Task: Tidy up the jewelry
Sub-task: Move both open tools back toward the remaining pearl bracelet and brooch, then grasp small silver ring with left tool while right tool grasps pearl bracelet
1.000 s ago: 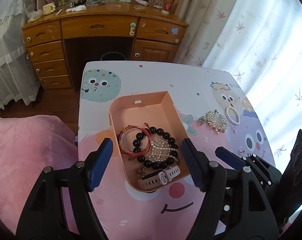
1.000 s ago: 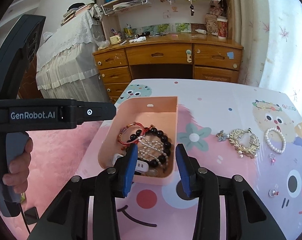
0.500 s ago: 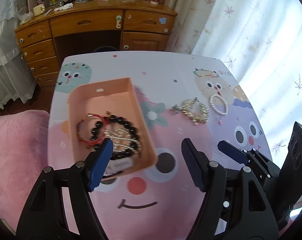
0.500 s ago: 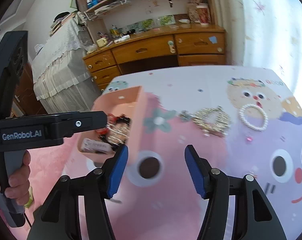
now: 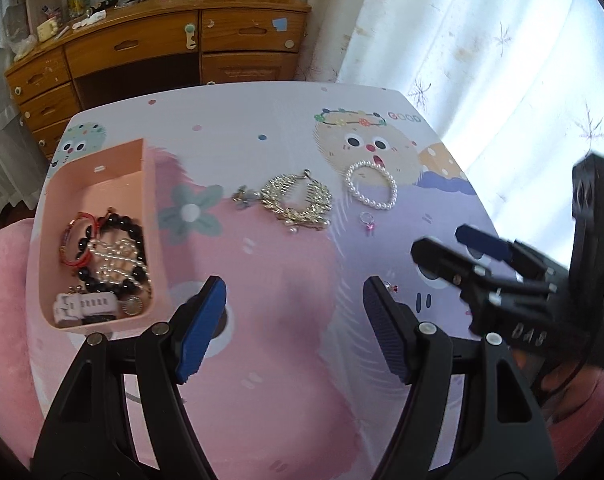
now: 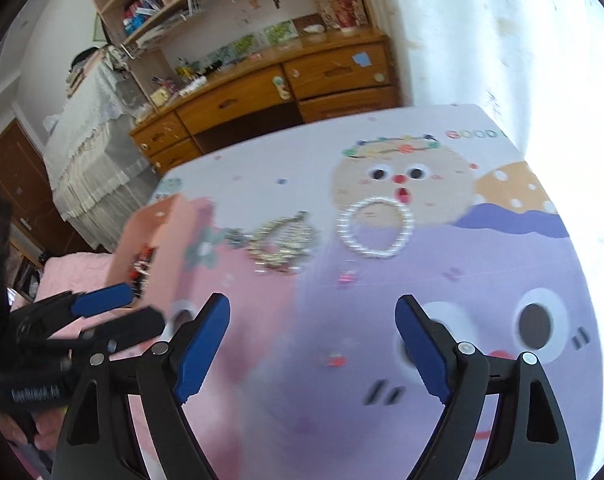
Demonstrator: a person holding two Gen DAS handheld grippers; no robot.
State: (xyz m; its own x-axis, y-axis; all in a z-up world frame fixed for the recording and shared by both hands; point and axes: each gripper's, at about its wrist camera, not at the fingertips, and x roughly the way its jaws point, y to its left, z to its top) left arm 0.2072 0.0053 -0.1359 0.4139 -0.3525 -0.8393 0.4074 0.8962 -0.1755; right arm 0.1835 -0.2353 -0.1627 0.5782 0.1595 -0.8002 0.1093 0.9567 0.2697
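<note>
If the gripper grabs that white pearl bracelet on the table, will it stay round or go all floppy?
The pearl bracelet looks like small beads on a string, so it would probably sag. The smooth round beads may slip between the pads. It looks light, and lies flat and apart from the gold piece.

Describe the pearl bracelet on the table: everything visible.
The pearl bracelet is a closed single-strand ring of small round white pearl-like beads, glossy. It lies flat on the printed table cover, over the mouth of the cartoon face and the edge of the purple patch. Nothing touches it: the gold ornament lies apart on one side, a small pink-stoned ring just below it. No clasp can be made out. Neither gripper is on it.
</note>
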